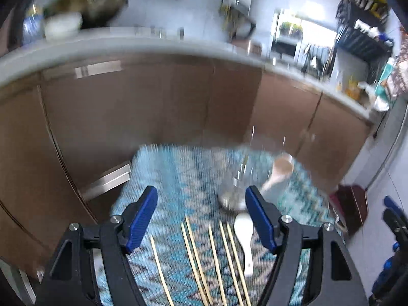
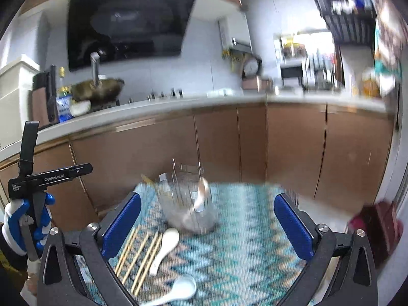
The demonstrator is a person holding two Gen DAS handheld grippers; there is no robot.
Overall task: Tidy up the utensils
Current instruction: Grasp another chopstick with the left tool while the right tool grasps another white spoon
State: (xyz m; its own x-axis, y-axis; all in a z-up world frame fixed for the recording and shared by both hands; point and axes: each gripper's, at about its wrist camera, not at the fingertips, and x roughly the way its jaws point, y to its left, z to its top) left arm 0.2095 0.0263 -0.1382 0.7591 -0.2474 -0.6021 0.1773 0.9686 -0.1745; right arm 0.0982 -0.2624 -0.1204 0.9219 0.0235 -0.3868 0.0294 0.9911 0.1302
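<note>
Several wooden chopsticks point(image 1: 204, 260) lie side by side on a teal zigzag cloth point(image 1: 173, 178), below my left gripper point(image 1: 201, 219), which stands open and empty. A white ceramic spoon point(image 1: 244, 239) lies beside its right finger. Beyond stands a clear glass jar point(image 1: 239, 178) with a wooden spoon point(image 1: 278, 170) in it. In the right wrist view my right gripper point(image 2: 207, 227) is open and empty, facing the jar point(image 2: 188, 204). The chopsticks point(image 2: 142, 257) and two white spoons point(image 2: 164, 247) point(image 2: 178, 290) lie at its lower left.
Brown cabinet doors point(image 2: 280, 148) under a white countertop point(image 2: 178, 104) stand just behind the cloth. A wok point(image 2: 97, 89) sits on the stove at the left. A dark red object point(image 2: 377, 227) is on the floor at the right. A gloved hand point(image 2: 15, 219) holds the left gripper's handle.
</note>
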